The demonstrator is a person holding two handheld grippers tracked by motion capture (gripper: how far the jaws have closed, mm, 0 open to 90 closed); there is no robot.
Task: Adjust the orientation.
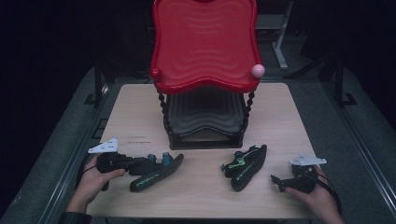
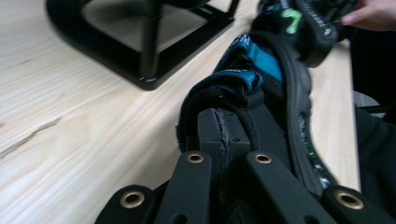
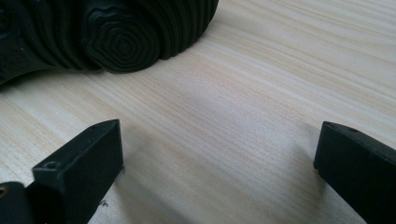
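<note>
Two black sandals lie on the wooden table (image 1: 140, 107). The left sandal (image 1: 156, 173) (image 2: 280, 88) has blue-lined straps. My left gripper (image 1: 135, 165) (image 2: 223, 135) is shut on its heel strap, jaws pressed together with the strap looped at their tips. The right sandal (image 1: 245, 167) (image 2: 303, 18), marked in green, lies on its side, and its ridged sole (image 3: 116, 32) faces my right gripper. That right gripper (image 1: 276, 179) (image 3: 219, 154) rests low on the table just right of the sandal. Its jaws stand wide open, and bare wood lies between them.
A two-tier rack stands at the table's middle back, with a red wavy top shelf (image 1: 205, 42) over a black lower shelf (image 1: 205, 112). Its black base (image 2: 140, 56) is close to the left sandal. A pink knob (image 1: 258, 70) caps one front corner. Dark floor surrounds the table.
</note>
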